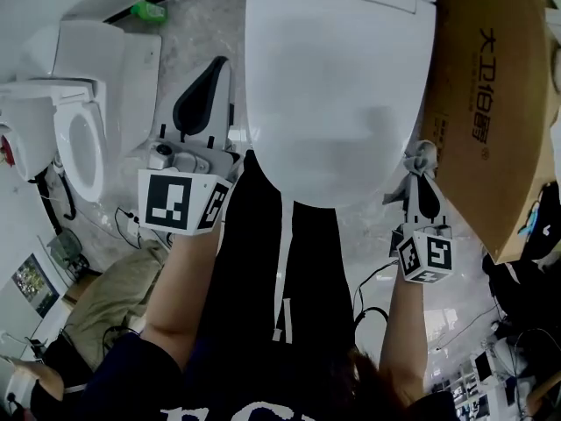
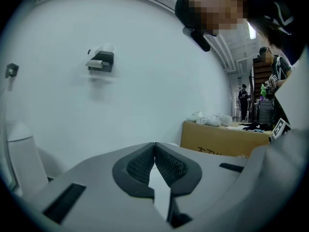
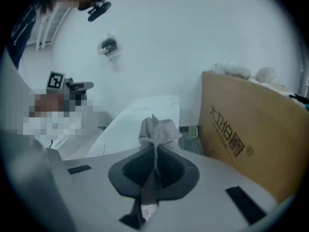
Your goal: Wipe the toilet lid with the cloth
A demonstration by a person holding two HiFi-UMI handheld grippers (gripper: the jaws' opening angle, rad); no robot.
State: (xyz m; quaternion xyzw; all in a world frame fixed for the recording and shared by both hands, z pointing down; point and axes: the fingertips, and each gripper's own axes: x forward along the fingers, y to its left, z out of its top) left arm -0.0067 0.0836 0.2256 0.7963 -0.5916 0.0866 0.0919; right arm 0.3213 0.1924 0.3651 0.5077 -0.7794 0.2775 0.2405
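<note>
— Where's the grey woven cloth (image 3: 157, 131)?
— Pinched in the right gripper (image 3: 154, 151), beside the glossy white toilet lid (image 1: 337, 86). Left gripper (image 2: 154, 153) clenched, empty.
— Any writing?
— "大卫伯爵" on the brown cardboard box (image 3: 246, 139).

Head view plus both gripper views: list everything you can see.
toilet lid: 1, white, closed, top centre of the head view
second toilet: 1, white, far left
cardboard box: 1, brown with black print, right of the toilet lid
green object: 1, small, on the floor at top left, too small to identify
wall fixture: 1, grey and white, on the white wall
cloth: 1, grey, pinched in the right jaws
left hand-held gripper: 1, grey, jaws together, empty
right hand-held gripper: 1, grey, jaws shut on the cloth
person's legs: black clothing, bottom centre
</note>
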